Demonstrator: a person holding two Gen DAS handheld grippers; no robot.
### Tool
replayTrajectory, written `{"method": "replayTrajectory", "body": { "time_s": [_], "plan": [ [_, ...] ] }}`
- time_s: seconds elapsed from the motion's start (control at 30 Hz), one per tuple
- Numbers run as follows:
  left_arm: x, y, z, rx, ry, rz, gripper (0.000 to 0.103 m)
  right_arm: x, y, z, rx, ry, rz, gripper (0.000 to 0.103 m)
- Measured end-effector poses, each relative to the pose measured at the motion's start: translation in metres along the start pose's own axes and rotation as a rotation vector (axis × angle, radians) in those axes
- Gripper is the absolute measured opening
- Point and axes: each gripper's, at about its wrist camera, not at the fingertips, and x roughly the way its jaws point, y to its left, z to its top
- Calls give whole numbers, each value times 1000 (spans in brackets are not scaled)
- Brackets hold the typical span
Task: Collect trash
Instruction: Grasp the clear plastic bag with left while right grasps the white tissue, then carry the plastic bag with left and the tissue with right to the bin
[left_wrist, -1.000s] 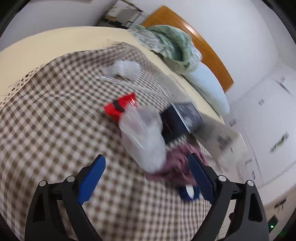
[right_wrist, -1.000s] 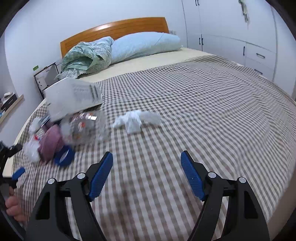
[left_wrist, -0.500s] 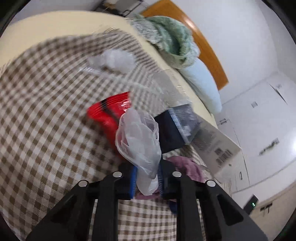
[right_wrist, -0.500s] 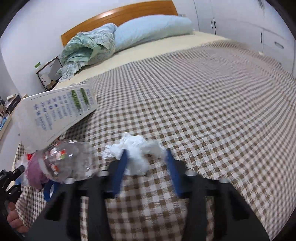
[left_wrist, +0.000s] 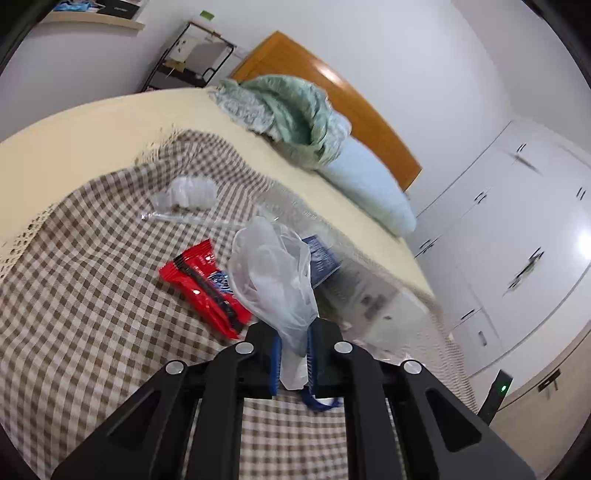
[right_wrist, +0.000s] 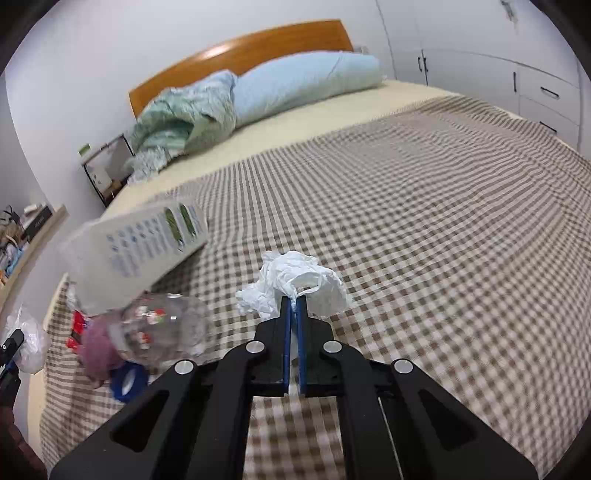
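Observation:
My left gripper (left_wrist: 293, 345) is shut on a clear plastic bag (left_wrist: 273, 280) and holds it above the checked bedspread (left_wrist: 85, 288). A red snack wrapper (left_wrist: 203, 288) lies just behind the bag. My right gripper (right_wrist: 293, 314) is shut on a crumpled white tissue (right_wrist: 295, 284) over the bedspread (right_wrist: 424, 229). The plastic bag and the left gripper also show at the left edge of the right wrist view (right_wrist: 27, 343).
More litter lies around: a crumpled clear wrapper (left_wrist: 188, 192), a dark blue packet (left_wrist: 321, 258), a clear plastic bottle (right_wrist: 162, 332), a white printed pack (right_wrist: 140, 251), a purple cloth (right_wrist: 98, 347) and a blue tape roll (right_wrist: 127, 380). A green quilt (right_wrist: 184, 118) and blue pillow (right_wrist: 303, 85) lie at the headboard. White wardrobes (left_wrist: 517, 236) stand beyond the bed.
Both grippers went from open to shut. The left closed on the plastic bag and lifted it. The right moved forward onto the tissue and closed on it.

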Motion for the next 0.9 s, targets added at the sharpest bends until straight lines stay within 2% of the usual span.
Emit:
{"method": "replayTrajectory", "body": {
  "time_s": [0.17,0.27,0.33,0.4,0.47,0.57,0.67,0.77,0.9],
  "plan": [
    [-28,-42,-9,26,-26,-63,7,-52,-6,-9,37,-48,54,3],
    [-52,-80,-31,84,-6,-112,7,-92,-21,-28,38,-40,55,3],
    [-68,-106,-50,112,30,-151,7,-118,-37,-40,3,-24,14,3],
    [-79,-130,-75,117,100,-203,7,-152,-63,-55,-35,-25,-52,3],
    [-82,-156,-113,120,213,-251,7,-184,-93,-69,-18,-25,-98,3],
    [-87,-197,-180,199,345,-226,7,-233,-142,-98,0,-19,-173,3],
    [-87,-229,-244,271,449,-237,7,-267,-190,-135,26,18,-232,3],
    [-73,-257,-309,324,600,-251,7,-276,-237,-182,72,114,-267,3],
    [-46,-282,-399,476,756,-190,7,-243,-288,-257,128,320,-295,3]
  ]
}}
